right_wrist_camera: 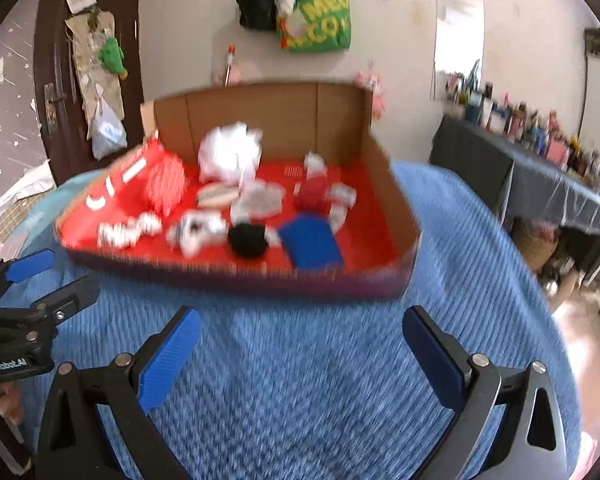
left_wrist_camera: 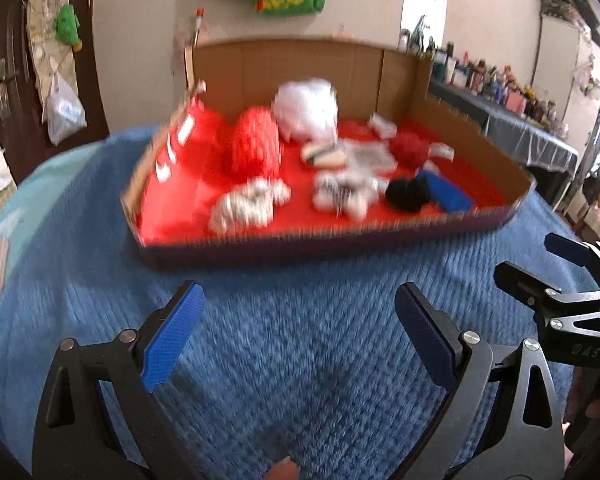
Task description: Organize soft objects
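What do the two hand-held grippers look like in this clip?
Both match: the left hand-held gripper and right hand-held gripper have black angular linkage arms with triangular cut-outs and silver pivot pins, each ending in two flat, ribbed blue finger pads. White lettering marks the left one's black body. No cables or sleeves show.

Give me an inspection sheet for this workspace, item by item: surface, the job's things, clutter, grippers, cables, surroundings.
Surface: blue knitted blanket, bare in front of the box.
Job's things: soft items inside a red-lined cardboard box: white fluffy bundle, red yarn bundle, black ball, blue folded cloth; the frames are blurred, the smaller pieces unclear.
Clutter: nothing seen on the blanket outside the box.
Grippers: left hand-held gripper open, empty; right hand-held gripper open, empty; both short of the box.
Cables: nothing seen.
Surroundings: green bag on the wall, dark door, crowded side table.
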Demonstrator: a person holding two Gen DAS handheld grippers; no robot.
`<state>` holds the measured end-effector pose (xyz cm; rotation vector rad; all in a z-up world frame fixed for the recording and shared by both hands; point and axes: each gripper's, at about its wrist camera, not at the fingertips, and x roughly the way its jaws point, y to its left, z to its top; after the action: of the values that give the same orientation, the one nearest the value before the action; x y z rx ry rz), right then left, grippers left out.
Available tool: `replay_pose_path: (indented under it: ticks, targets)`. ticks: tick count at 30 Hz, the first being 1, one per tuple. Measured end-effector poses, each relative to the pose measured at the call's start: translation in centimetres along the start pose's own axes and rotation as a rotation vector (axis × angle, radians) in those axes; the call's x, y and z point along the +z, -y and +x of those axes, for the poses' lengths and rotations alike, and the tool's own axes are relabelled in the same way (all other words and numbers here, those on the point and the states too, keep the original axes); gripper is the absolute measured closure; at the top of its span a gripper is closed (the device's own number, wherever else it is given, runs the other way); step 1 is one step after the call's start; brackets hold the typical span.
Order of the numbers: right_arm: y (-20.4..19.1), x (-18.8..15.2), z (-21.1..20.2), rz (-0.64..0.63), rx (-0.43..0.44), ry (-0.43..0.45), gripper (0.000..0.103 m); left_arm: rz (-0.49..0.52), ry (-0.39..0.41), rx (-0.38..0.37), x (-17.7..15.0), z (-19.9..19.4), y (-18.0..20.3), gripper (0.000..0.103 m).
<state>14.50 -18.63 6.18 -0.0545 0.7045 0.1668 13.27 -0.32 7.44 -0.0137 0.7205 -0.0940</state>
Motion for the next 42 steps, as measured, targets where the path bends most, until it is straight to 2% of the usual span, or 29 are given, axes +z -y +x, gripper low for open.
replay_pose_path:
  ticks: [5,15,21,42]
  targets:
    - [0.3,-1.6,2.0,0.009,-0.029,-0.104,0.0,-0.02,-0.086,0.007,-1.4,1.9,-0.1,0.005]
    - [0.8,-2.3,3.8,0.037,-0.076,-0.203,0.0,-0.008,-0.168,0.062,-2.2,4.1,0.2,0.003]
    - [0.6,-2.4,3.9,0.034,-0.094,-0.211,0.0,-0.011,-0.184,0.069,-2.1,4.8,0.3,0.0]
    - [0.6,-2.4,4.2,0.044,-0.091,-0.22,0.0,-0.007,-0.188,0.075,-2.0,5.1,0.4,0.0]
